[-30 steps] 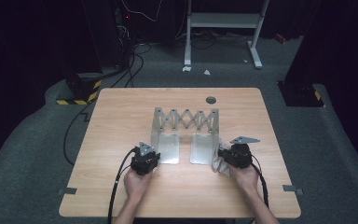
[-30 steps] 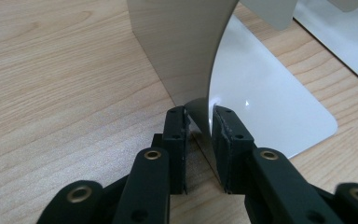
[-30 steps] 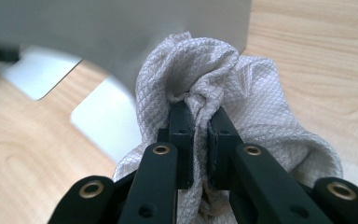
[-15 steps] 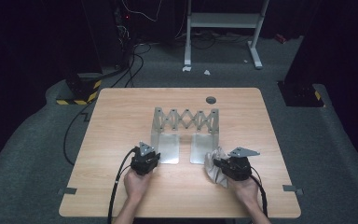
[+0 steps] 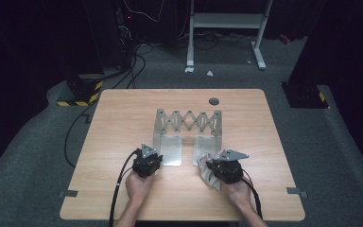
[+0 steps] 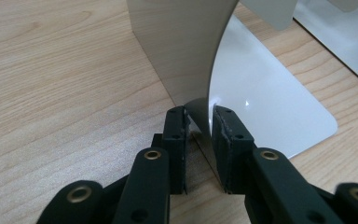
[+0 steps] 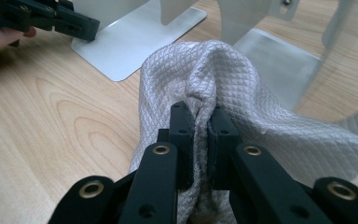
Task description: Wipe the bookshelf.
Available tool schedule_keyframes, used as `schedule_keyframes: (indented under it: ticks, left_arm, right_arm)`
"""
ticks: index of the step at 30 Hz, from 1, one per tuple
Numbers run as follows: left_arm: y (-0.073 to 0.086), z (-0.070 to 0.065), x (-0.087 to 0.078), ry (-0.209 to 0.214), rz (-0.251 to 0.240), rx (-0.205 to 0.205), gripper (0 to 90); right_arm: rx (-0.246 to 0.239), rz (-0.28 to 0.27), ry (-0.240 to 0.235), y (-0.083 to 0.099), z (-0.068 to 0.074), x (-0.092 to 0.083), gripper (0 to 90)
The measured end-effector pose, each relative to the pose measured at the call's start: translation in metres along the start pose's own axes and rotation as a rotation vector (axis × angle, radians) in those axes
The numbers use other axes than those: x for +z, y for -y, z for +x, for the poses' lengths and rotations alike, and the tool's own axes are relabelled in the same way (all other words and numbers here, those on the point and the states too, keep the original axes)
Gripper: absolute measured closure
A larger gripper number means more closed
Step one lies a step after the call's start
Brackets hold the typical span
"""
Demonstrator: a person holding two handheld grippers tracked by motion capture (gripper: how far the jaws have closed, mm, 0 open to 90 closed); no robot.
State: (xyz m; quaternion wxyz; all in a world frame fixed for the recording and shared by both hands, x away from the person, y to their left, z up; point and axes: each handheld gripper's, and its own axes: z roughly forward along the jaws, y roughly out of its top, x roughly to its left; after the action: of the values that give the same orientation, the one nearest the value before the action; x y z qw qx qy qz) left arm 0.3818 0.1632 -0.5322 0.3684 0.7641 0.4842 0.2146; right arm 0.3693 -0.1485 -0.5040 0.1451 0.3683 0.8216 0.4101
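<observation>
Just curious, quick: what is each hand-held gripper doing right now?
Left hand-held gripper: shut on the metal bookend.
Right hand-held gripper: shut on the grey cloth.

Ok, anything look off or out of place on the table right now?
Nothing stands out. The metal rack stands upright and square on the table, the left gripper clamps its left plate edge, and the right gripper pinches a bunched grey cloth beside the right plate.

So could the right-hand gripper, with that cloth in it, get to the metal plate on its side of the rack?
Probably yes. The right gripper, shut on the grey cloth, sits just in front of the right plate of the rack, with only bare table around.
</observation>
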Motion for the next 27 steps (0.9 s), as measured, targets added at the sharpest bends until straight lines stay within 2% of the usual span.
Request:
schedule_keyframes:
  ticks: [14, 27]
  left_arm:
    - [0.000, 0.000, 0.000, 0.002, -0.001, -0.002, 75.2]
    - [-0.001, 0.002, 0.002, 0.004, -0.001, -0.002, 75.3]
  right_arm:
    - [-0.004, 0.034, 0.078, 0.001, -0.008, 0.014, 83.5]
    - [0.029, 0.052, 0.136, 0.002, -0.024, 0.015, 83.6]
